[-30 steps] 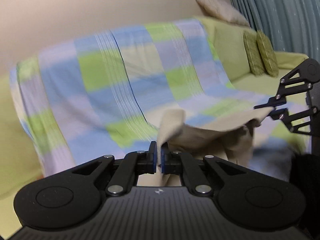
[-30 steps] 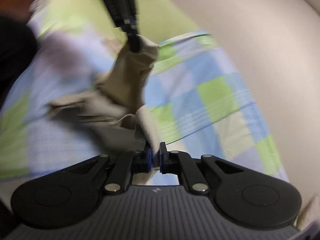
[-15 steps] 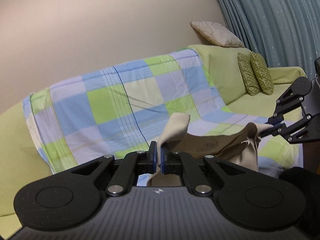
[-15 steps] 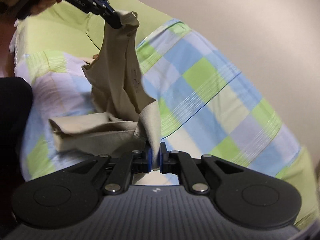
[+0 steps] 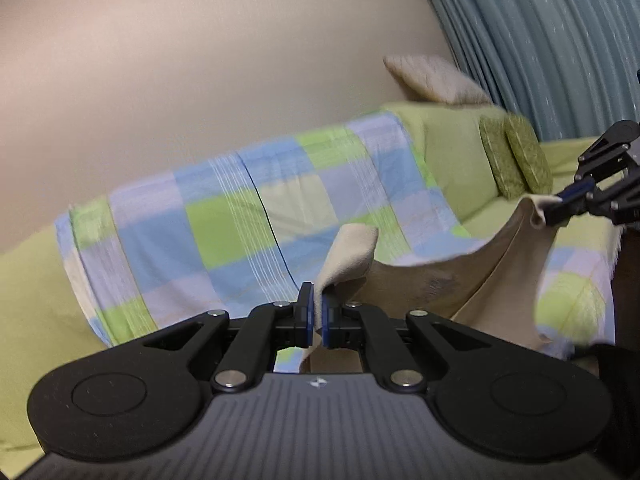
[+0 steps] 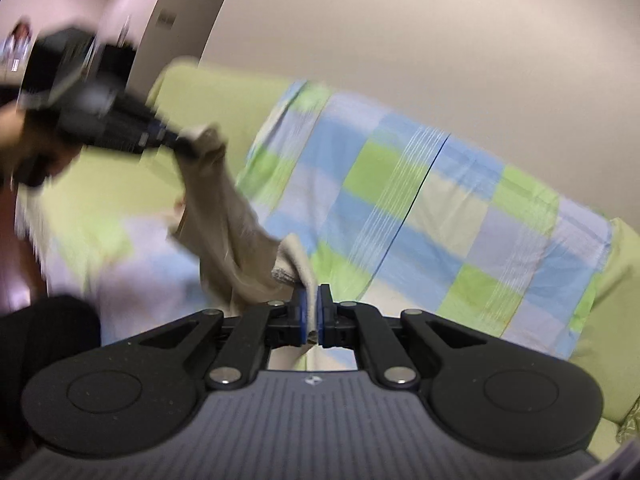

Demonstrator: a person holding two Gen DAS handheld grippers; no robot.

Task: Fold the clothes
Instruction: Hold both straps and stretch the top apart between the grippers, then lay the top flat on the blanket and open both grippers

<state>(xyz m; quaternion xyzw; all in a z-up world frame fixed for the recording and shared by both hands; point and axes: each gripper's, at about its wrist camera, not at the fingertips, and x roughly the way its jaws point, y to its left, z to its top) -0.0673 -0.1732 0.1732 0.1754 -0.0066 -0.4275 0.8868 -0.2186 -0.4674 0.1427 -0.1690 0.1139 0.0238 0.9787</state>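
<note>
A beige garment hangs in the air between my two grippers, above a green sofa. My left gripper is shut on one edge of it, a flap of cloth sticking up past the pads. My right gripper is shut on another edge. In the left wrist view the right gripper pinches the far corner at the right. In the right wrist view the left gripper, blurred, holds the garment up at the upper left. The cloth sags between both grips.
A checked blue, green and lilac blanket covers the green sofa. Two green cushions and a beige pillow sit at the sofa's far end by a teal curtain. A person's hand holds the left gripper.
Both grippers have risen, lifting the beige garment off the blanket. The right gripper rolled toward upright. The cloth now stretches more between the two grips.
</note>
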